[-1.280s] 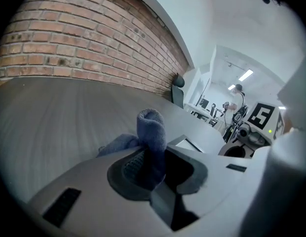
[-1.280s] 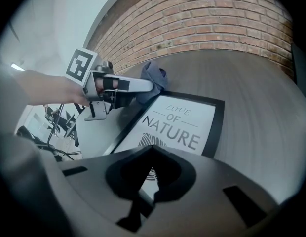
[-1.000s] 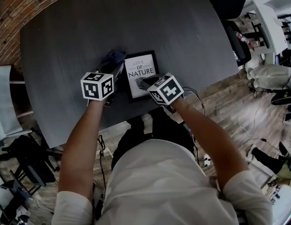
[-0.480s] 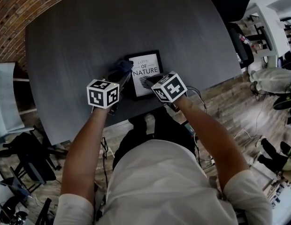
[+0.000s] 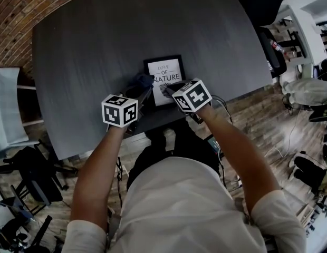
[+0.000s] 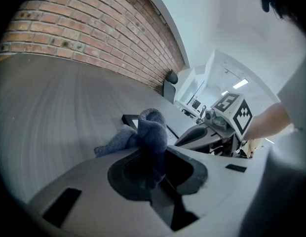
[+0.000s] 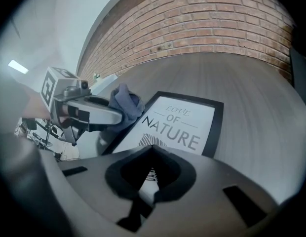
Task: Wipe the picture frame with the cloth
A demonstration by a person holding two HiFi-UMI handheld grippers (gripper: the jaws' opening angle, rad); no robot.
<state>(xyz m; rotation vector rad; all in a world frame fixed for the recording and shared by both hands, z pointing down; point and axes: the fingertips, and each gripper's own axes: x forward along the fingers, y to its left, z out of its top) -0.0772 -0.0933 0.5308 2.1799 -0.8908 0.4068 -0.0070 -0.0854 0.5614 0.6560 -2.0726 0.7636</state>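
Head view: the left hand-held gripper [image 5: 139,90] clenches a blue cloth [image 5: 141,81] at the left edge of the picture frame [image 5: 166,71], flat on the bench [image 5: 100,41]. The right hand-held gripper [image 5: 172,91], clamped shut and empty, seems to steady the frame's near edge. Wiping looks barely begun.

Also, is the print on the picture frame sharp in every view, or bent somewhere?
Head view: the picture frame is small, its large word readable. Right gripper view: print sharp, brick wall bowed. Left gripper view: the cloth hides most of it, print unreadable.
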